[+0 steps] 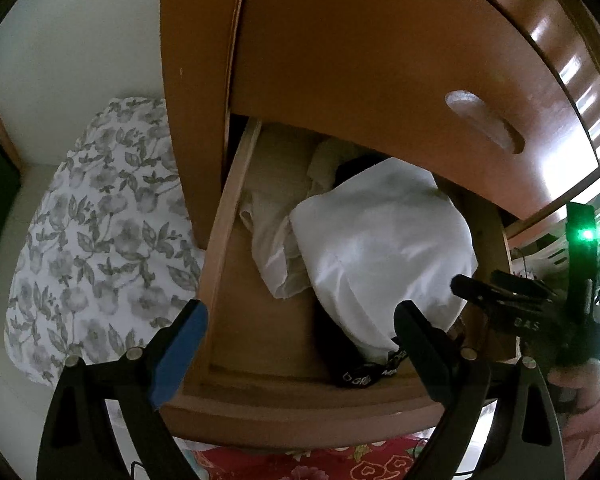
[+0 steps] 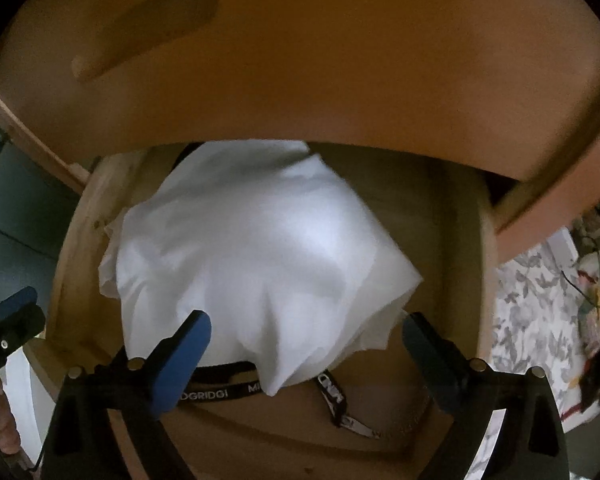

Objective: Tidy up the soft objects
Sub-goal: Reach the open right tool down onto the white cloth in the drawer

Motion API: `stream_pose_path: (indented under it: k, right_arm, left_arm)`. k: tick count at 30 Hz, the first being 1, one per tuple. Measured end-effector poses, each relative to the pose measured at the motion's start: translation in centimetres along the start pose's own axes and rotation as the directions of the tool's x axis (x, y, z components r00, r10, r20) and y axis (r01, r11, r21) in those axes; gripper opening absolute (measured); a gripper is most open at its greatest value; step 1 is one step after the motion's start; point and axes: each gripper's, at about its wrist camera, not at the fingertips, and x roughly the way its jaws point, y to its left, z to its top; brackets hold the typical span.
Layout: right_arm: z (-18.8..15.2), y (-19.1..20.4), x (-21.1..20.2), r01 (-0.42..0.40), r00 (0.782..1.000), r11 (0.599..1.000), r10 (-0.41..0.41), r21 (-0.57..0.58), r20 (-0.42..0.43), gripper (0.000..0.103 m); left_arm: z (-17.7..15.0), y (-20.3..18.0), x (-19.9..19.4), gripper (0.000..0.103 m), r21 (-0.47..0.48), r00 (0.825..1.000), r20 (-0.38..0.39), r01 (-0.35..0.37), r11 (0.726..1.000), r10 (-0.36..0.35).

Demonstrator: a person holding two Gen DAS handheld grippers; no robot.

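A white folded cloth (image 1: pixel 384 240) lies in an open wooden drawer (image 1: pixel 228 236), on top of a black strap with white lettering (image 1: pixel 364 374). Cream cloths (image 1: pixel 268 216) lie to its left, deeper in the drawer. My left gripper (image 1: pixel 300 340) is open and empty, above the drawer's front edge. My right gripper (image 2: pixel 306 356) is open and empty, just in front of the white cloth (image 2: pixel 252 256), over the black strap (image 2: pixel 228 388). The right gripper also shows in the left wrist view (image 1: pixel 512 300).
A closed drawer front with a recessed handle (image 1: pixel 484 120) overhangs the open drawer. A grey floral bedspread (image 1: pixel 96 232) lies left of the cabinet. A red patterned fabric (image 1: pixel 340 464) is below the drawer front. The drawer's right wall (image 2: pixel 484 280) is close by.
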Motion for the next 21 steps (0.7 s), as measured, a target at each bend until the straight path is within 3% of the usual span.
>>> stream_pose_path:
  k: [8,21]
  right_arm:
    - [1.4,1.4,2.4,-0.019,0.999,1.000,0.018,-0.019,-0.045,0.098]
    - [3.0,3.5,3.8,0.057,0.995,0.998,-0.060,-0.041,-0.077,0.098]
  left_arm:
    - [-0.2,0.0,-0.1,0.095,0.017,1.000,0.008,-0.016,1.000,0.016]
    - [-0.4,-0.1,0.0,0.095,0.021,1.000,0.009,-0.030,0.999,0.030]
